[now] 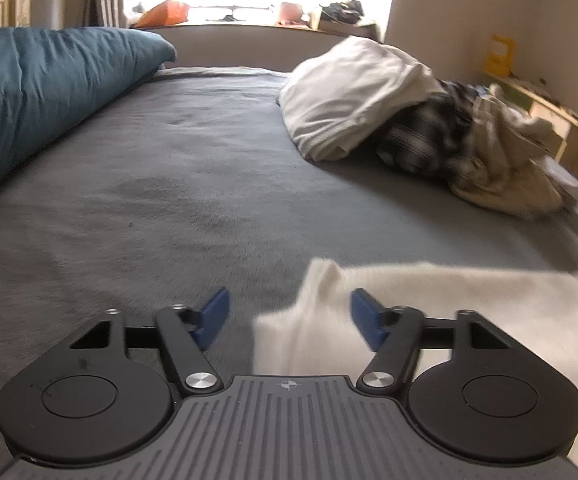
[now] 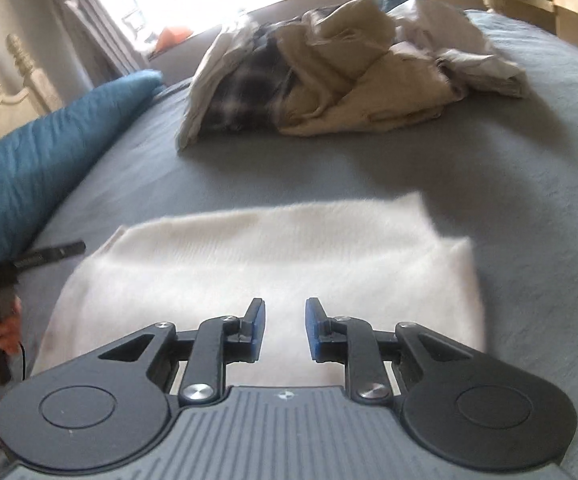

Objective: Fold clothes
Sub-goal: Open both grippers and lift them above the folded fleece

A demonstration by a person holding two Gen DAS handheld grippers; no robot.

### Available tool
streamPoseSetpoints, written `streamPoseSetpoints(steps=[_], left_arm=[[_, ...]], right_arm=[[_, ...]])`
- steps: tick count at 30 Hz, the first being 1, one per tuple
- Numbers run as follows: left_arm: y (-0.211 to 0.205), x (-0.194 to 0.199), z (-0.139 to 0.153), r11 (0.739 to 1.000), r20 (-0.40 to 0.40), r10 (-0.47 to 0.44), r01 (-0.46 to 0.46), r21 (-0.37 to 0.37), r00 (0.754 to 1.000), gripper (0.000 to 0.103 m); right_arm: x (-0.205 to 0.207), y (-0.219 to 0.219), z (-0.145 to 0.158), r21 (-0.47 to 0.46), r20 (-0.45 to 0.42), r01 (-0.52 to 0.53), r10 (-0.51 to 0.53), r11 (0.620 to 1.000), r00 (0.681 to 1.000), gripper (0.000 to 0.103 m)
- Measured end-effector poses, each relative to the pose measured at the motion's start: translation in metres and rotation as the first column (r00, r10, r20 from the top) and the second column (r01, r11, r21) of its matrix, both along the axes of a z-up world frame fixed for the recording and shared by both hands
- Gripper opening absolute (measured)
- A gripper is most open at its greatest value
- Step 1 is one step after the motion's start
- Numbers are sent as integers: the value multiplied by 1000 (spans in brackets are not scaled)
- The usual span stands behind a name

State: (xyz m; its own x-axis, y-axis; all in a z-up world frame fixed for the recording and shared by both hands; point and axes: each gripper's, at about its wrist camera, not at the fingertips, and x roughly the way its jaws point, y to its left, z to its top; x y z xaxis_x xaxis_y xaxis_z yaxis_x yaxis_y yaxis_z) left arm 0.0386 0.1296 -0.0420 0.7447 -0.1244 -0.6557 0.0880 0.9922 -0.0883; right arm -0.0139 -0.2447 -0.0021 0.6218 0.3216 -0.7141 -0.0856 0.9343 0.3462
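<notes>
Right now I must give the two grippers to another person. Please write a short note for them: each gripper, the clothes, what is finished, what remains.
Left gripper: jaws wide open, nothing gripped; it hangs over the left edge of the folded white garment.
Right gripper: jaws partly apart, nothing between the pads; it hangs above the same garment's near edge.
White garment: lies as a flat rectangle on the grey bedsheet, released.
Done: this piece looks folded.
Left: the pile of unfolded clothes further up the bed, with a plaid piece and beige ones. Probably move the white piece aside, then take the next.
</notes>
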Motion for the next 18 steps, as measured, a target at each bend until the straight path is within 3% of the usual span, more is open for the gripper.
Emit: streamPoseSetpoints(steps=[3, 8, 14, 18], left_arm=[[-2, -18, 7, 999, -75, 1, 3, 52, 997, 97], [-4, -43, 5, 994, -156, 46, -30, 106, 987, 101], [-17, -45, -15, 985, -224, 107, -72, 159, 969, 102], [-25, -47, -23, 978, -219, 103, -58, 200, 970, 103]], right_arm=[[-3, 19, -4, -34, -1, -23, 23, 999, 1000, 40], [-5, 49, -8, -134, 28, -2, 6, 991, 1000, 48], [-3, 75, -17, -236, 59, 52, -39, 970, 997, 66], [-5, 87, -28, -297, 84, 70, -47, 952, 995, 74]])
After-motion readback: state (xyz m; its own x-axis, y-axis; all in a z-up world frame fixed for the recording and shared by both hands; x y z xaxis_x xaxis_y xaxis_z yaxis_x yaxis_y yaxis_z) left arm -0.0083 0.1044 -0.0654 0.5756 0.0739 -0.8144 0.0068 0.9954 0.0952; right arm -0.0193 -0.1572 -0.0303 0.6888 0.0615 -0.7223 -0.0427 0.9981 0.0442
